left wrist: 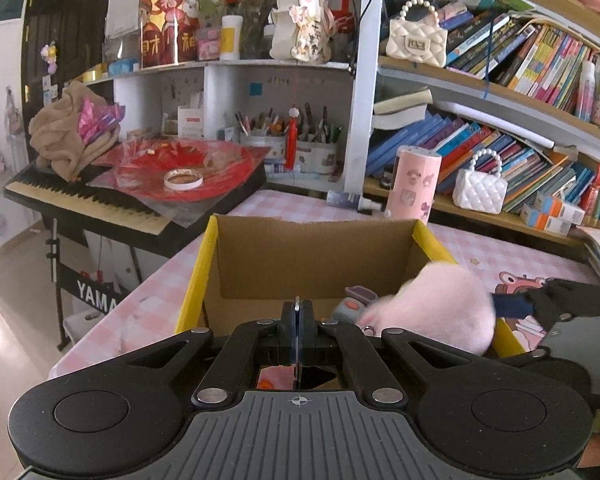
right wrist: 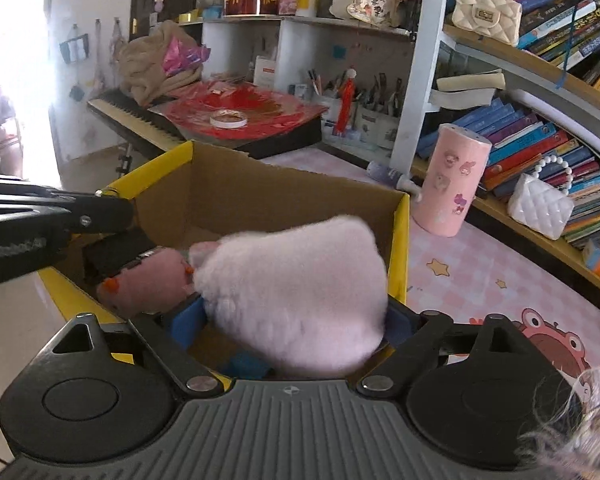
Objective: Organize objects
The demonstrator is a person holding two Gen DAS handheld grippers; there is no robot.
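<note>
Right gripper (right wrist: pixel 296 320) fingers clamp a fluffy pink plush (right wrist: pixel 300 292) between blue pads (right wrist: pixel 188 318), holding it over the near-right rim of the open cardboard box (left wrist: pixel 312 256), plush blurred. In left wrist view the plush (left wrist: pixel 440 308) shows at 4 o'clock of the box, right gripper (left wrist: pixel 512 306) coming in from 3 o'clock. Left gripper (left wrist: pixel 297 320) fingers are pressed together with nothing between them, tips just over the near box edge; in right wrist view it (right wrist: pixel 112 256) sits at 9 o'clock beside a 2nd pink soft toy (right wrist: pixel 148 280) with orange bits, contact cannot be told. Small grey-purple toy (left wrist: pixel 352 306) lies on the box floor. Box stands on the pink checked worktop (left wrist: pixel 500 248); pink cylinder (right wrist: pixel 450 180) upright at 1 o'clock beyond the box, keyboard (left wrist: pixel 88 200) at 10 o'clock
</note>
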